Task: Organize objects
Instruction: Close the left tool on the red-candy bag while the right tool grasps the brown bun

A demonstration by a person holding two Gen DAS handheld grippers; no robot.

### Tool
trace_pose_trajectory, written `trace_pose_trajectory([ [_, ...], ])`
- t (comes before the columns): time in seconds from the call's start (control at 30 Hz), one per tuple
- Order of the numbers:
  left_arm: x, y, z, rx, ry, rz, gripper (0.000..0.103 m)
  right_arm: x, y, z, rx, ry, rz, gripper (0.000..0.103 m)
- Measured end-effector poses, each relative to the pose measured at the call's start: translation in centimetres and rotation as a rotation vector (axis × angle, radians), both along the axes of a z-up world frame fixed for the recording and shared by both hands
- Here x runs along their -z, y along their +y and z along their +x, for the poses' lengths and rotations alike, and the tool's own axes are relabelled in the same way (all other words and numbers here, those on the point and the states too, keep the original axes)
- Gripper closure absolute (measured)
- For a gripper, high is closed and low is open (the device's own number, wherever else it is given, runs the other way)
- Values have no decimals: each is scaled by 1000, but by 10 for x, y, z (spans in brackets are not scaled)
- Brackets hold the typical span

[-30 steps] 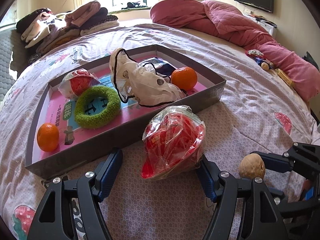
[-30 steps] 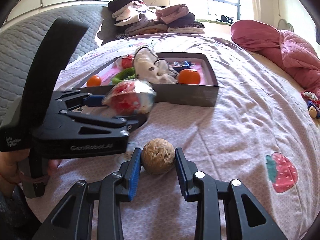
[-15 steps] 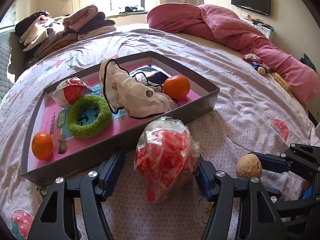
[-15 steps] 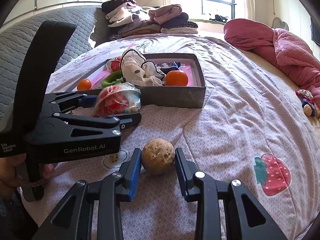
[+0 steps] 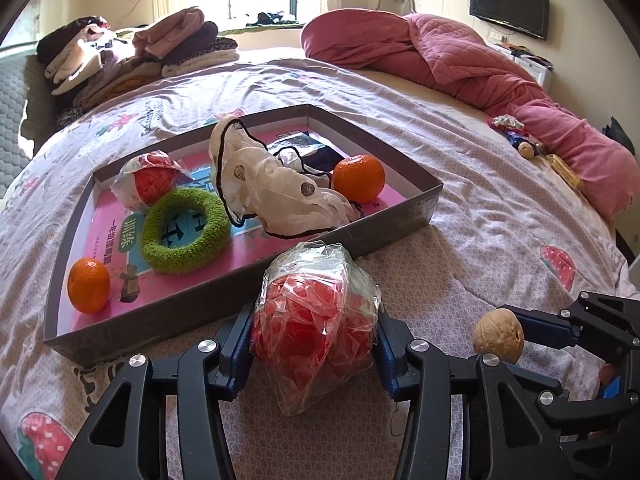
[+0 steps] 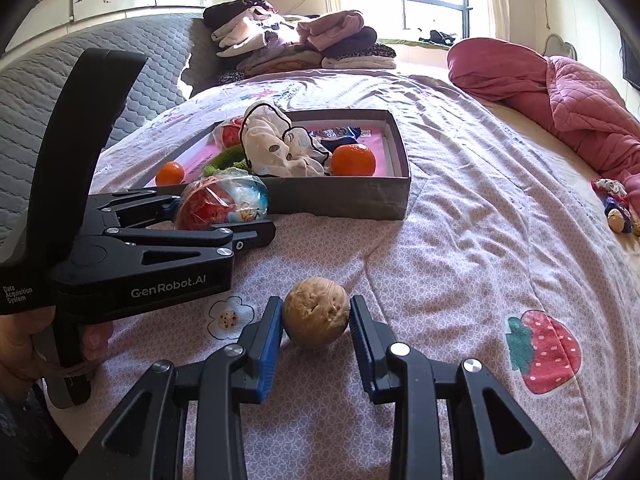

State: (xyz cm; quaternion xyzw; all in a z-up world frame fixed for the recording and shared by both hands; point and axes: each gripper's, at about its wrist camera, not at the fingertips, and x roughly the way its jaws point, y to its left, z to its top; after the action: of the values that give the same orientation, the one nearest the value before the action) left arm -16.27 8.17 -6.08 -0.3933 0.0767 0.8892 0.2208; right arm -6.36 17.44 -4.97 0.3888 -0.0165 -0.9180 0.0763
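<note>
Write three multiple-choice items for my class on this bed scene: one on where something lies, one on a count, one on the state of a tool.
1. Where is the green ring?
A. inside the grey box
B. on the bedsheet
C. on the clothes pile

2. How many oranges lie in the grey box?
A. one
B. two
C. four

3. What is the right tool doing?
A. hanging open over bare sheet
B. gripping an orange
C. closed on the walnut

Answers:
1. A, the ring rests on the box's pink floor.
2. B, one orange sits at the near left corner and another orange near the right wall.
3. C, both blue pads touch the walnut; the left tool likewise clamps the red bagged item.
</note>
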Motion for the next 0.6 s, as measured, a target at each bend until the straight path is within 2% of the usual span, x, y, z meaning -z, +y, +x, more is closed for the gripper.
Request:
trace_pose_trajectory([
  [0.6, -17, -13, 18, -58, 11, 3, 52, -11, 0, 5, -12, 51, -14, 69],
])
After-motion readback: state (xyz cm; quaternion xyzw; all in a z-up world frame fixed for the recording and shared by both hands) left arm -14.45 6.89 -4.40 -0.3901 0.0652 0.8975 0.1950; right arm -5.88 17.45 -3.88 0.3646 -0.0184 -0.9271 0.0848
